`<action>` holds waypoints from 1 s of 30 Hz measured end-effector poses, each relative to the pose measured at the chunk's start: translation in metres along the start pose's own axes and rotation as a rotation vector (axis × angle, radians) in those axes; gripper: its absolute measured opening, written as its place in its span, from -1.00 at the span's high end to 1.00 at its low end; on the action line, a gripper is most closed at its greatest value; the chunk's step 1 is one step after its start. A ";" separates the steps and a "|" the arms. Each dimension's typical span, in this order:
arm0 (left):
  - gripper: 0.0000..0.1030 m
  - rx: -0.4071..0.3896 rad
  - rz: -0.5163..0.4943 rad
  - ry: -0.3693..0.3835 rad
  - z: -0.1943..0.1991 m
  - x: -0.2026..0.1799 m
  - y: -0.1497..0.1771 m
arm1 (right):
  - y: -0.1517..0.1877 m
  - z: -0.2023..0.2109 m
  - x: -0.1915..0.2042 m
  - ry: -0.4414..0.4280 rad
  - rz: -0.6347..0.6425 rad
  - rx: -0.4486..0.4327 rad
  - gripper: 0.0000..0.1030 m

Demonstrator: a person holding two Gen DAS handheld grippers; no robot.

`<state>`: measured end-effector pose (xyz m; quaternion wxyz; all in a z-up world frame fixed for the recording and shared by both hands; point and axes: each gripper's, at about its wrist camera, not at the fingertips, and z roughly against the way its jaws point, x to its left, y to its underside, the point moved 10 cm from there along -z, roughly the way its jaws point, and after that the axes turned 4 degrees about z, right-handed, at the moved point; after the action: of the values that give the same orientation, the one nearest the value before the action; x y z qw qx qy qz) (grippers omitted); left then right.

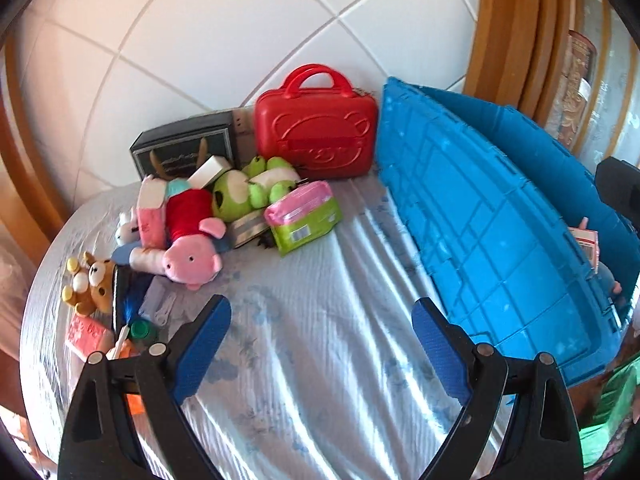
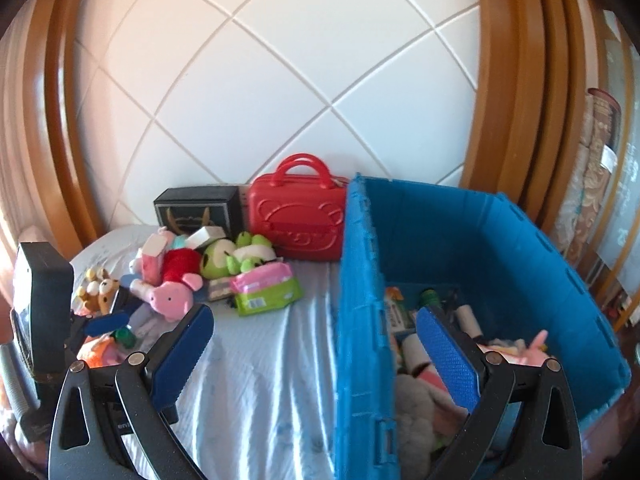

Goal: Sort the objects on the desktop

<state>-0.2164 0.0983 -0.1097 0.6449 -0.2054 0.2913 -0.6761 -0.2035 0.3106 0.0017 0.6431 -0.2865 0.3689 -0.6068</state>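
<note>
Two handheld grippers hang over a table draped in a pale blue floral cloth [image 1: 320, 320], both spread wide with nothing between their blue pads. Filling the right half of the right wrist view, a large blue plastic crate [image 2: 500, 240] sits on the table, its floor already littered with soft toys and small bottles; in the left wrist view the same crate leans across the right side of the frame. Behind it rises a white tiled wall [image 2: 280, 80] framed in brown wood.

At centre, against the wall, a red hard-shell case [image 1: 316, 136] with a bear embossed on it stands upright, a black box [image 1: 184, 152] just to its left. In front of them the unsorted heap lies at left of centre: a pink pig plush [image 1: 192, 248] in a red shirt, a green plush [image 1: 240, 192] touching it, and a pink-and-green tissue pack [image 1: 304, 212] on the heap's right edge. A small brown bear plush [image 1: 90, 284] lies at the far left.

The left gripper [image 1: 320, 332] occupies the lower part of its own view above bare cloth; the right gripper [image 2: 316, 344] straddles the crate's near wall.
</note>
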 end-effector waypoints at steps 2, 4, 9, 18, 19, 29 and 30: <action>-0.80 0.022 0.039 -0.043 -0.006 0.034 0.009 | 0.002 -0.018 0.027 -0.039 0.026 0.027 -1.00; -0.80 0.040 0.074 -0.084 -0.011 0.066 0.018 | 0.006 -0.035 0.051 -0.074 0.045 0.057 -1.00; -0.80 0.104 0.160 -0.187 -0.027 0.150 0.049 | 0.031 -0.089 0.114 -0.157 0.073 0.156 -1.00; -0.80 0.197 0.342 -0.300 -0.039 0.274 0.113 | 0.073 -0.160 0.212 -0.273 0.153 0.329 -1.00; -0.80 0.203 0.357 -0.308 -0.039 0.284 0.118 | 0.077 -0.166 0.222 -0.281 0.159 0.344 -1.00; -0.80 0.225 0.423 -0.315 -0.052 0.339 0.131 | 0.095 -0.205 0.277 -0.304 0.206 0.431 -1.00; -0.80 0.224 0.422 -0.312 -0.054 0.341 0.129 | 0.095 -0.208 0.279 -0.302 0.208 0.436 -1.00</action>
<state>-0.1830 -0.2330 -0.2687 0.8270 -0.1692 0.1482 -0.5152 -0.3226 0.0595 -0.2284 0.7960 -0.1891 0.1572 -0.5532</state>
